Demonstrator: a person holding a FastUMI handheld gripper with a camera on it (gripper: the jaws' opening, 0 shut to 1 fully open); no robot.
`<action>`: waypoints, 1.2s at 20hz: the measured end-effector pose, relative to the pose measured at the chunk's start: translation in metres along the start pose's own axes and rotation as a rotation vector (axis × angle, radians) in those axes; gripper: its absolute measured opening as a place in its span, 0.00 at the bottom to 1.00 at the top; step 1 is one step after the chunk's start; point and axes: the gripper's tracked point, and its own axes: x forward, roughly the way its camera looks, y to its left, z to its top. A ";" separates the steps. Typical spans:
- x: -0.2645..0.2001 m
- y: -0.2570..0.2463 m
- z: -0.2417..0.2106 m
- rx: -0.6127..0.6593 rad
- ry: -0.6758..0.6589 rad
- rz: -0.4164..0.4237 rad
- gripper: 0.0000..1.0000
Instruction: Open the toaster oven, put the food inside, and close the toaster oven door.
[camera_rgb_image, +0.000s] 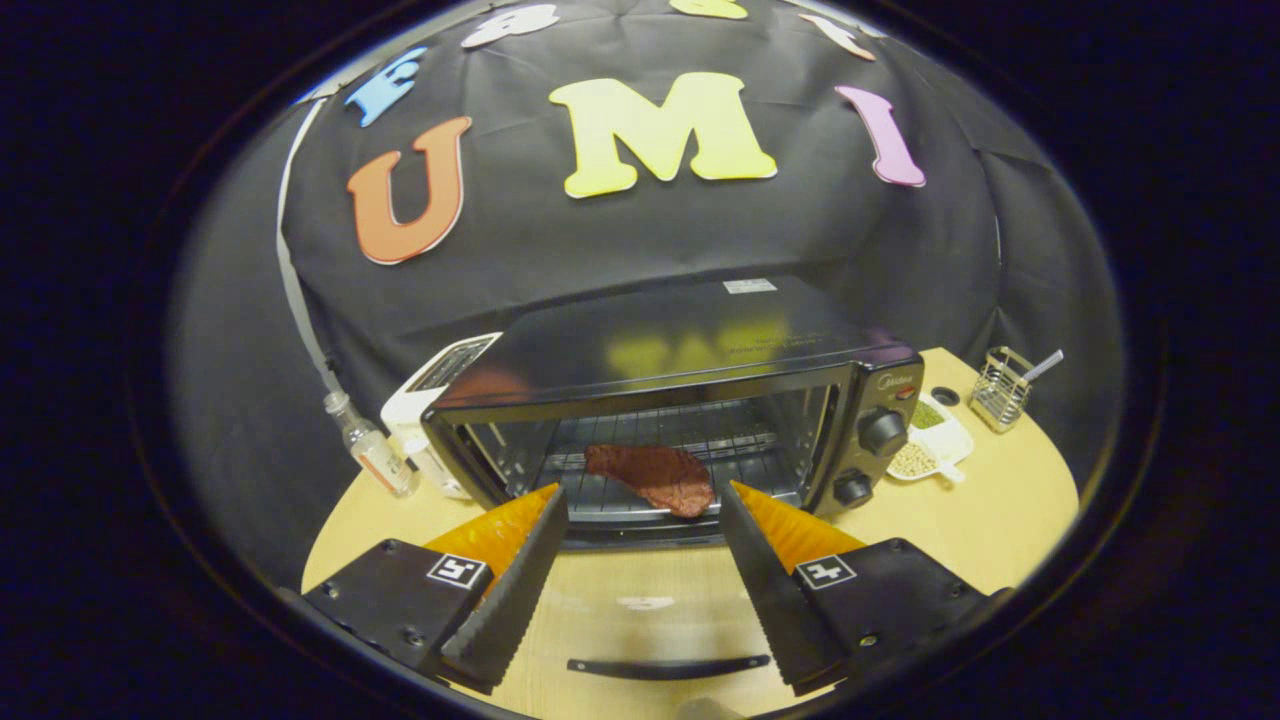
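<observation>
A black toaster oven (680, 400) stands on the round, pale wooden table (1000, 530) with its glass door (650, 620) folded down flat. A reddish-brown slab of meat (655, 475) lies on the wire rack (740, 440) inside. The gripper (640, 505) hovers over the door, fingers spread wide and empty.

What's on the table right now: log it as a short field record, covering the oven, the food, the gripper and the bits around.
toaster oven: on the wooden table, door folded down flat between the fingers
food: reddish-brown slab lying on the oven rack, just beyond the fingertips
gripper: open, holding nothing
left of oven: small clear bottle, white appliance
right of oven: white divided dish, wire basket
task left: close the door
</observation>
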 end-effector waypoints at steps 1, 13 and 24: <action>-0.008 0.000 -0.004 -0.020 0.013 0.005 0.97; -0.067 -0.032 -0.129 -0.099 0.221 0.024 0.97; -0.036 -0.045 -0.186 -0.093 0.293 0.002 0.97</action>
